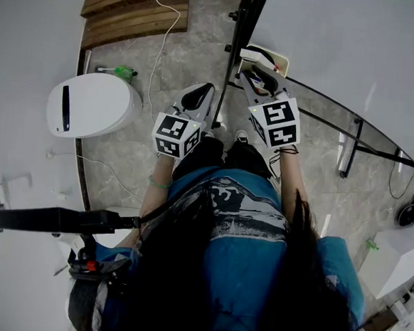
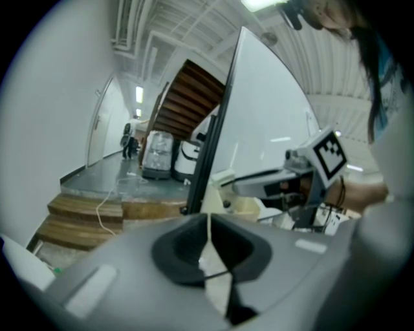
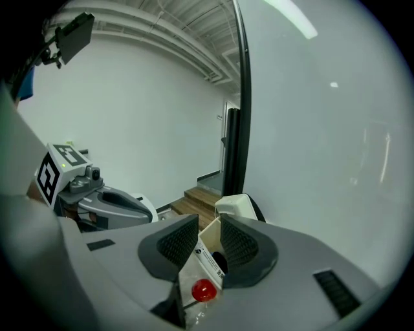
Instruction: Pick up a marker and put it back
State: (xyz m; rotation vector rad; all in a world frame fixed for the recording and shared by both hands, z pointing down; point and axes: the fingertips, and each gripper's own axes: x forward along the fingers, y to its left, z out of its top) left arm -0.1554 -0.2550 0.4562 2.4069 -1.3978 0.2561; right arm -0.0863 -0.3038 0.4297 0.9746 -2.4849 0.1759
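A marker [image 3: 208, 264] with a white labelled barrel and a red end [image 3: 204, 290] lies lengthwise between the jaws of my right gripper [image 3: 208, 236], which is shut on it. Just beyond the jaw tips sits a cream holder box [image 3: 237, 205] at the foot of the whiteboard [image 1: 344, 51]. In the head view the right gripper [image 1: 252, 61] reaches to that box [image 1: 272, 57]. My left gripper [image 1: 202, 91] hangs beside it on the left, away from the board. Its jaws [image 2: 208, 223] meet at the tips with nothing between them.
The whiteboard's black post [image 1: 239, 28] stands between the two grippers. A white rounded machine [image 1: 90, 104] sits on the floor at left, wooden steps [image 1: 134, 9] lie beyond, and a white cable [image 1: 163, 43] runs across the floor. A black stand [image 1: 60, 219] is at lower left.
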